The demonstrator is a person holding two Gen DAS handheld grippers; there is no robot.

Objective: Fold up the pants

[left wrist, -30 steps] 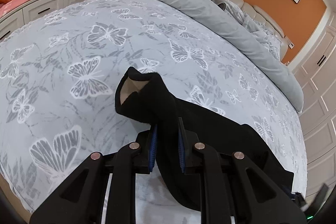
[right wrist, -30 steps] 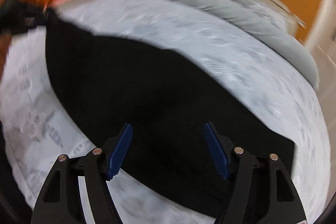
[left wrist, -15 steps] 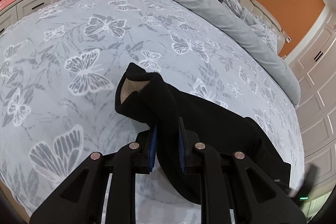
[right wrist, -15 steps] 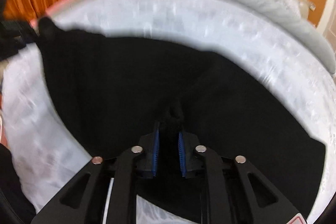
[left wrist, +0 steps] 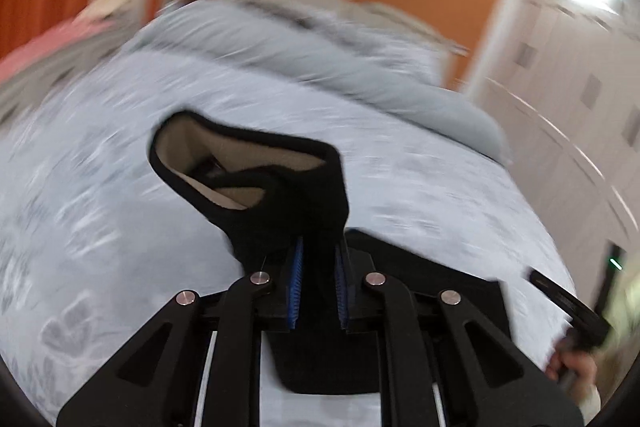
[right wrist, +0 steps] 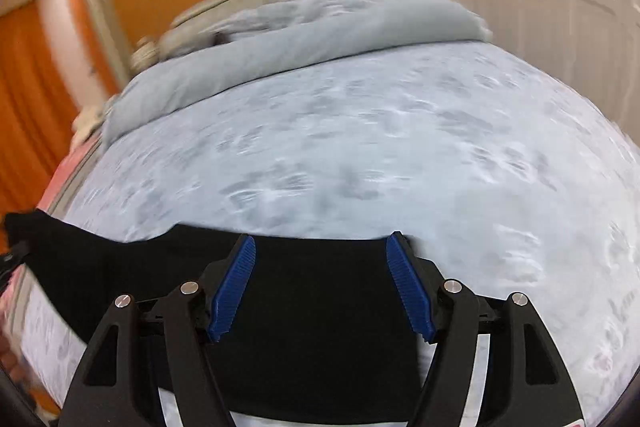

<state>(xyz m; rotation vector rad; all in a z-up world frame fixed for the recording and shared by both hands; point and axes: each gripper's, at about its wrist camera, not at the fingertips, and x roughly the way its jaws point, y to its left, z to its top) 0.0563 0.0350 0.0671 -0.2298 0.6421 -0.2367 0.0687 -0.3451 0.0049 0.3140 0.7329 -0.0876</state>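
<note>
The left gripper [left wrist: 318, 283] still pinches one end of the black pants [left wrist: 280, 195] and has lifted it off the bed [left wrist: 100, 227]. The right gripper [right wrist: 320, 283] has let go; its jaws are opening above the flat pants, so that side probably needs grabbing again.

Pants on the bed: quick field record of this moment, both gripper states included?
garment: black pants, light lining showing at the open end
surface: bed cover, pale with a butterfly print
left gripper: shut on the pants, end lifted off the cover
right gripper: jaws opening, pads clear of the fabric below
backdrop: rolled grey duvet, orange wall
image quality: both views motion-blurred
</note>
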